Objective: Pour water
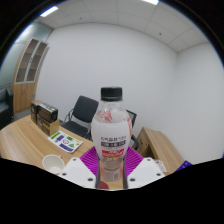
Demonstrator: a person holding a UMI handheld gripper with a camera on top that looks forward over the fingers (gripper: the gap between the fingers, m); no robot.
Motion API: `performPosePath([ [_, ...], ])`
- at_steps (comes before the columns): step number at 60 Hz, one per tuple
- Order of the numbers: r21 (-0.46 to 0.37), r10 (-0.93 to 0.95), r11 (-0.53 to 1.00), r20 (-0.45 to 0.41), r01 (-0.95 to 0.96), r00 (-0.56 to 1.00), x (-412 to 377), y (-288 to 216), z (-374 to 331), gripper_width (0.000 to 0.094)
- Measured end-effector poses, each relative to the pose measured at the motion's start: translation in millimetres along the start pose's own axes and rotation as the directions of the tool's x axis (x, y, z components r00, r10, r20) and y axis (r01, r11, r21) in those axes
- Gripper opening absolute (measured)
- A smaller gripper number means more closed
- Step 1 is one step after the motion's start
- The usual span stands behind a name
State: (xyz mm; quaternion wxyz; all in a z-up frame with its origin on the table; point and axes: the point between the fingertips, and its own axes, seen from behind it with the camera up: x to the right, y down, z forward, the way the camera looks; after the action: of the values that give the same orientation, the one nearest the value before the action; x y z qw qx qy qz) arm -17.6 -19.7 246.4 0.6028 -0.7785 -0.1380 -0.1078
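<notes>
A clear plastic water bottle (111, 130) with a white cap and a pink and white label stands upright between my fingers, held above the table. My gripper (111, 165) is shut on the bottle, its purple pads (84, 165) pressing on the bottle's lower part from both sides. A small white cup (52, 163) stands on the wooden table to the left of the fingers, lower than the bottle.
The wooden table (25, 145) runs along the left. On it lie a blue and white box (66, 140) and a dark case (45, 112). A black office chair (83, 110) stands behind the bottle. A wooden cabinet (158, 143) stands to the right.
</notes>
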Motion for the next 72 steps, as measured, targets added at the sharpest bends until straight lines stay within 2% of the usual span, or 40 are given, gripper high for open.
performPosePath([
  [6,-0.021,0.160,0.987,0.050,-0.159,0.986,2.2,32.5,11.5,0.0301],
  [19,-0.099,0.283,0.958,0.153,-0.270,0.947,-27.6,108.8,47.1,0.0302],
  [32,-0.167,0.337,0.935,0.153,-0.312,0.929,-43.6,167.6,71.0,0.0307],
  [33,-0.135,0.338,0.938,0.155,-0.319,0.928,-42.2,162.8,71.3,0.0304],
  [38,-0.120,0.331,0.942,0.153,-0.315,0.931,-41.9,167.6,67.8,0.0312],
  [44,-0.095,0.328,0.944,0.149,-0.317,0.933,-41.2,165.7,66.5,0.0415],
  [48,-0.118,0.322,0.944,0.146,-0.307,0.935,-42.1,168.1,66.1,0.0507],
  [50,-0.150,0.324,0.941,0.136,-0.304,0.936,-41.3,172.9,64.3,0.0607],
  [53,-0.182,0.331,0.935,0.132,-0.305,0.934,-42.6,175.0,58.9,0.0837],
  [54,-0.188,0.333,0.933,0.128,-0.307,0.934,-42.7,174.5,56.2,0.0872],
  [56,-0.203,0.336,0.929,0.112,-0.309,0.935,-39.7,174.5,49.6,0.0827],
  [61,-0.232,0.316,0.926,0.051,-0.297,0.947,-28.8,169.4,25.4,0.0856],
  [72,-0.245,0.277,0.932,0.009,-0.266,0.961,-32.0,123.0,-66.8,0.0857],
])
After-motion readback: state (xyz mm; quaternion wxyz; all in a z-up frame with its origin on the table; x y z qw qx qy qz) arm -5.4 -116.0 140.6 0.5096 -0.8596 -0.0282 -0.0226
